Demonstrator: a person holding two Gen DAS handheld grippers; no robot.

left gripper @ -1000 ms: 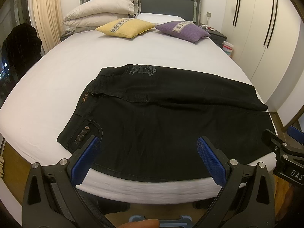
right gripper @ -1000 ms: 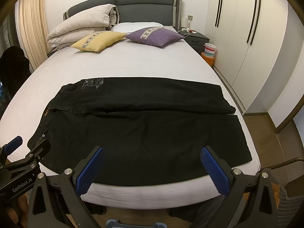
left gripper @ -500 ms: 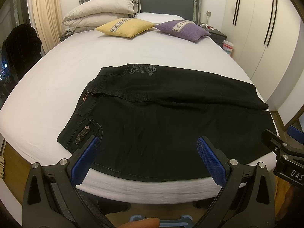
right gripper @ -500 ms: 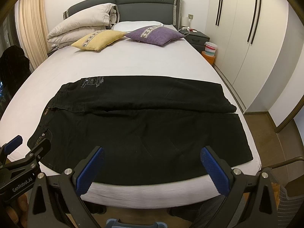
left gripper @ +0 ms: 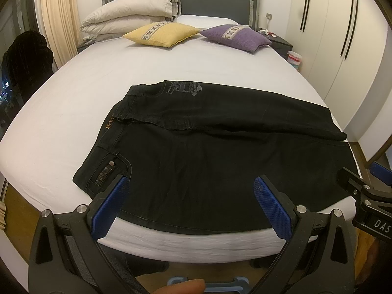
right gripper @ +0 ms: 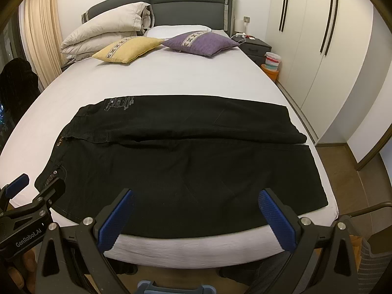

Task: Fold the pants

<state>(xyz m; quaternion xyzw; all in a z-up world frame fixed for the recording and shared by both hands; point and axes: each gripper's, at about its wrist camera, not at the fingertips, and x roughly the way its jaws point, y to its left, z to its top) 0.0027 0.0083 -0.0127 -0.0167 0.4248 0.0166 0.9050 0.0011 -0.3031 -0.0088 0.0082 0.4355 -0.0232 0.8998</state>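
Observation:
Black pants (left gripper: 208,152) lie flat across the foot of the white bed (left gripper: 122,73), waistband to the left, both legs side by side running right. They also show in the right wrist view (right gripper: 186,161). My left gripper (left gripper: 191,193) is open and empty, hovering just off the bed's near edge before the waist half. My right gripper (right gripper: 196,205) is open and empty, off the near edge before the leg half. Each gripper shows at the edge of the other's view.
A yellow cushion (left gripper: 161,33), a purple cushion (left gripper: 235,36) and a folded duvet (left gripper: 127,14) sit at the headboard end. A nightstand (right gripper: 252,46) and a striped bin (right gripper: 270,62) stand right of the bed, by white wardrobes. A dark garment (left gripper: 27,56) hangs at left.
Both grippers have edged slightly closer to the bed, the right one more; the pants have not moved and both grippers stay open.

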